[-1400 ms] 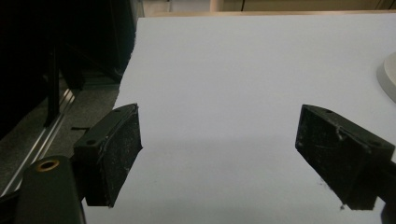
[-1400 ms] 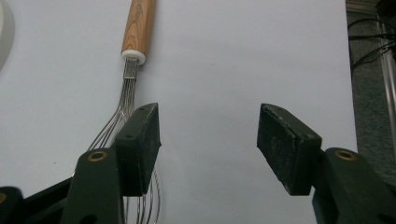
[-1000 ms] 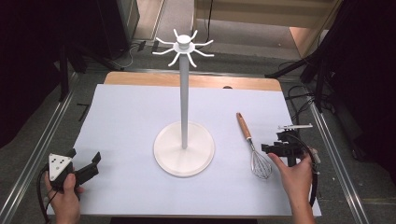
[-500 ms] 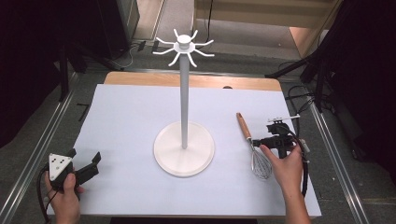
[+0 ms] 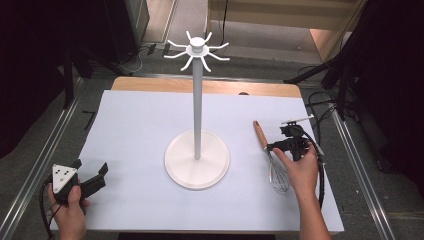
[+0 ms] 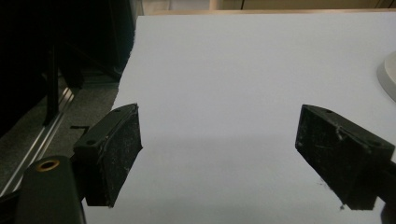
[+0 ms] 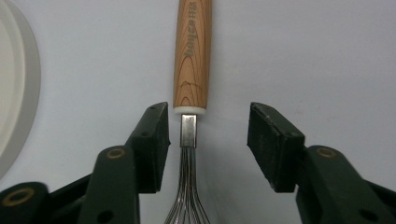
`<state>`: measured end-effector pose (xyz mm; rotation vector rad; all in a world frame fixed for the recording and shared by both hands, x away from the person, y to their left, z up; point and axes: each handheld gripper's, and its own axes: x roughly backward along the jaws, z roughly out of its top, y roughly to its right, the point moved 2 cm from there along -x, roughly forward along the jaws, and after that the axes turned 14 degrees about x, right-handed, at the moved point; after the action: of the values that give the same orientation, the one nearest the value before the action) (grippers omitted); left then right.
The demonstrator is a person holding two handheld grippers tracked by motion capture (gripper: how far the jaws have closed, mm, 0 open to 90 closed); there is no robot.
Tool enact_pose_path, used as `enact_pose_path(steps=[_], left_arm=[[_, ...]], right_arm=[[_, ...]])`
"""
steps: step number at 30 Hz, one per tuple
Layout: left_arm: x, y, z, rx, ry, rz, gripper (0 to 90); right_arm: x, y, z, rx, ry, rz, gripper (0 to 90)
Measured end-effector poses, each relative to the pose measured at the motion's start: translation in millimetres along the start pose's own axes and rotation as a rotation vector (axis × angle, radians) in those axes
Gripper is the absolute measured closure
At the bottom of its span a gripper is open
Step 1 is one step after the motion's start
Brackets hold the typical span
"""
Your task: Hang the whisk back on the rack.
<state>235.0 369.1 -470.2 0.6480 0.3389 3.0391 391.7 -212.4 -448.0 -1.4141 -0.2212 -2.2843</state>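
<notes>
A whisk [image 5: 260, 135] with a wooden handle and wire head lies on the white sheet, right of the stand. My right gripper [image 5: 276, 147] is lowered over its neck. In the right gripper view the whisk [image 7: 192, 56] runs up between the two jaws of that gripper [image 7: 208, 112]. The metal neck sits close to the left pad, with a wide gap to the right pad. The jaws have just been closing, and neither pad presses on the whisk. My left gripper [image 5: 91, 167] rests open at the sheet's near left corner, with bare sheet between its jaws [image 6: 219, 112].
A tall white stand [image 5: 197, 115] with several hook arms at its top rises from a round base [image 5: 197, 172] in the middle of the white sheet [image 5: 140, 130]. The base edge [image 7: 14, 93] lies just left of my right gripper. Metal rails border the table.
My right gripper has moved left and forward from beside the whisk's wire head to over its neck, and its jaws are narrower. The left gripper has stayed still.
</notes>
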Motion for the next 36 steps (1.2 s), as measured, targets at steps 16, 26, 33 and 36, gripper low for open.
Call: enact_pose_path(steps=[16, 26, 33, 36], left_arm=[[-0.1, 0.2, 0.0, 0.000, -0.001, 0.000, 15.2], [0.0, 0.0, 0.0, 0.000, 0.000, 0.000, 15.2], [0.1, -0.1, 0.0, -0.001, -0.002, 0.000, 15.2], [0.0, -0.2, 0.1, -0.001, -0.003, 0.000, 15.2]], right_arm=[[-16.1, -1.5, 16.7, 0.026, -0.060, 0.028, 55.7], [-27.2, -1.3, 26.2, 0.024, -0.125, 0.028, 59.1], [-33.7, -3.9, 32.9, 0.019, -0.190, 0.009, 65.0], [-34.8, -5.1, 34.9, 0.025, -0.198, -0.001, 67.2]])
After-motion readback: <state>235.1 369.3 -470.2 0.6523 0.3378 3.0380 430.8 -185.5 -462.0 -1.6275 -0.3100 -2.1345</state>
